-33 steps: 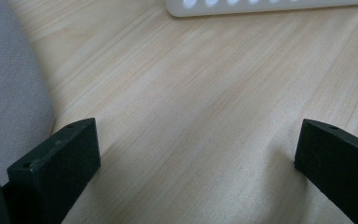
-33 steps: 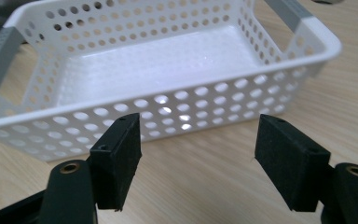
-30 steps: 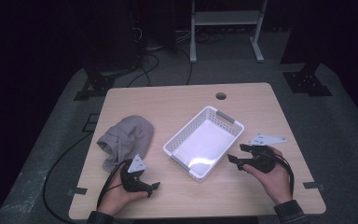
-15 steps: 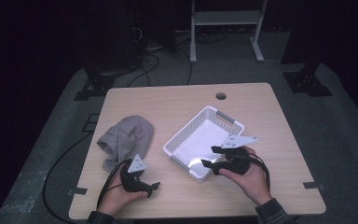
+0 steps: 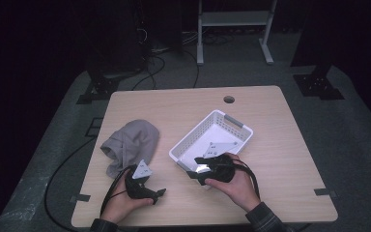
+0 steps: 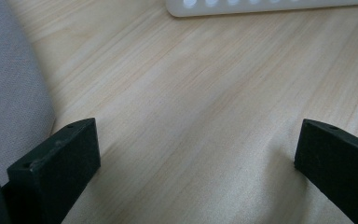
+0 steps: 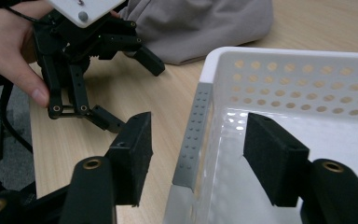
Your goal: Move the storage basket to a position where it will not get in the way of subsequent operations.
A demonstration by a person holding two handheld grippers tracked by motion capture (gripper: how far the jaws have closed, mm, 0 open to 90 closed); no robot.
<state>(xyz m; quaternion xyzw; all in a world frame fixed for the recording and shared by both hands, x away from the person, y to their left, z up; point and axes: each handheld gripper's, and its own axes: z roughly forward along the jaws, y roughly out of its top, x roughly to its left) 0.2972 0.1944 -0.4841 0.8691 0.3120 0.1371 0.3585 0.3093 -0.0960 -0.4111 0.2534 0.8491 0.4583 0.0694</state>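
A white perforated basket (image 5: 191,133) stands slantwise at the table's middle. My right gripper (image 5: 195,168) is at its near end, jaws straddling the end wall with the grey handle strip (image 7: 193,135): one jaw outside, one inside the basket (image 7: 307,60). The jaws have just been closing with that wall between them; the pads stand apart from it, so the right gripper (image 7: 198,135) is open. A crumpled grey cloth (image 5: 133,142) lies left of the basket. My left gripper (image 5: 160,192) rests on the table below the cloth, open and empty (image 6: 198,135), cloth (image 6: 9,84) beside its left jaw.
The wooden table (image 5: 280,145) has a round cable hole (image 5: 229,99) at the back. A person's hand (image 7: 9,42) holds the left gripper (image 7: 137,95) close to the basket's near corner. Black cables trail off the table's left side. The basket's wall (image 6: 261,7) lies ahead of the left jaws.
My right gripper moved left from the table's right side to the basket's near end, and its jaws narrowed around the end wall. The left gripper stayed put.
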